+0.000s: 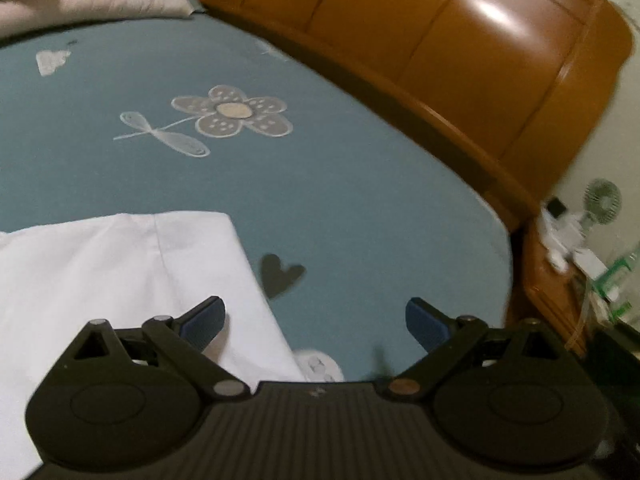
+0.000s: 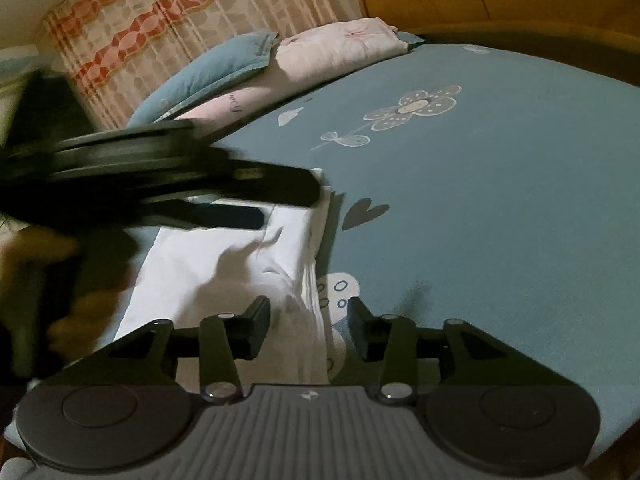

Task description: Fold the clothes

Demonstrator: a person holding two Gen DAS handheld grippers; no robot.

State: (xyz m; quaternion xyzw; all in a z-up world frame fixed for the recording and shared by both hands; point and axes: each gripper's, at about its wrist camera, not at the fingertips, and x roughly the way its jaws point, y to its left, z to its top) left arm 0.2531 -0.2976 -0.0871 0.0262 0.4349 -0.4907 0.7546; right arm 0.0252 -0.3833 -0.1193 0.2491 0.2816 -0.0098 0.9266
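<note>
White garment (image 2: 224,264) lies folded flat on the blue bedsheet (image 2: 480,200); right gripper (image 2: 308,320) jaws part-spread over its edge, pinching nothing; left gripper (image 1: 316,316) jaws spread wide, empty, likely both freed after finishing 1 fold

You have one folded white garment (image 2: 224,264), two pillows (image 2: 208,68) (image 2: 336,48), one bed (image 2: 500,200), one small fan (image 1: 602,202)
</note>
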